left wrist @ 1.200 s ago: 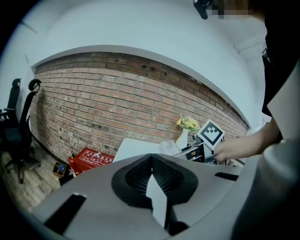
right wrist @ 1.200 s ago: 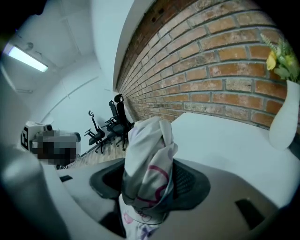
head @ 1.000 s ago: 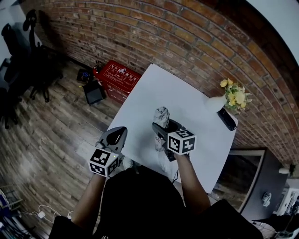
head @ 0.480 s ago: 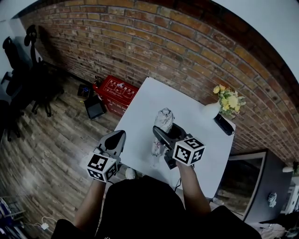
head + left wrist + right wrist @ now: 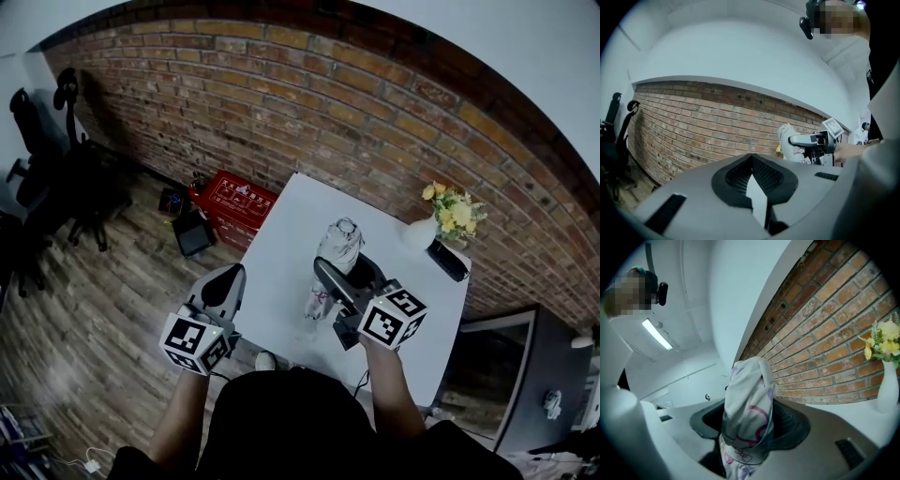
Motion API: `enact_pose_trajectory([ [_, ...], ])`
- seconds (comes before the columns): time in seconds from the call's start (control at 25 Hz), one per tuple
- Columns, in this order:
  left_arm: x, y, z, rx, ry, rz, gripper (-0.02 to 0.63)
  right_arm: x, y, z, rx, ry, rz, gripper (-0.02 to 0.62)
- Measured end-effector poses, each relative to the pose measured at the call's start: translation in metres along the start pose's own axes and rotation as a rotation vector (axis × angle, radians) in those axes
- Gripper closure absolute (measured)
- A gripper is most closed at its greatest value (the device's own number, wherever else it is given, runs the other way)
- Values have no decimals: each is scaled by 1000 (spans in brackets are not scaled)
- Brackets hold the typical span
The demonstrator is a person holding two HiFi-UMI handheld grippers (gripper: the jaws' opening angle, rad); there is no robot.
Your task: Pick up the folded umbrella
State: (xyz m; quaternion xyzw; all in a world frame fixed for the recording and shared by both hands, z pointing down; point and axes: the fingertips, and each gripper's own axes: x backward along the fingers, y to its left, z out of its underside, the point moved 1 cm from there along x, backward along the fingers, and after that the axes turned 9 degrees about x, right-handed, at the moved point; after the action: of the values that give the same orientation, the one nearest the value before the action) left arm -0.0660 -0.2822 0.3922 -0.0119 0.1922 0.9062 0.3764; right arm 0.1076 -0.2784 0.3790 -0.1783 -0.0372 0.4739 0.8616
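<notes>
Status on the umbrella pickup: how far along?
Done: the right gripper is shut on the folded umbrella, which stands upright between its jaws. In hand: the umbrella looks clear of the white table, though its lower end is hard to judge. The left gripper is shut and empty, off to the side. Left: nothing obvious beyond holding it clear.

head cam steeply down on the bench [image 5: 281, 244], left claw [image 5: 751, 161] cam along its jaws, right claw [image 5: 750, 423] cam tight on umbrella [image 5: 747, 394] (all share the brick wall [image 5: 281, 94])
</notes>
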Motion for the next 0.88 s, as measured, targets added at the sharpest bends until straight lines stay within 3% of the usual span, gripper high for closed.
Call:
enact_pose_trajectory([
  [0.6,4,1,-20,-32,-38,-6,592,15,11,-58,23,-171,-14,330],
  [0.88,3,2,-22,-33,-45,-10,592,20,9,-65,42,-184,-8,330],
])
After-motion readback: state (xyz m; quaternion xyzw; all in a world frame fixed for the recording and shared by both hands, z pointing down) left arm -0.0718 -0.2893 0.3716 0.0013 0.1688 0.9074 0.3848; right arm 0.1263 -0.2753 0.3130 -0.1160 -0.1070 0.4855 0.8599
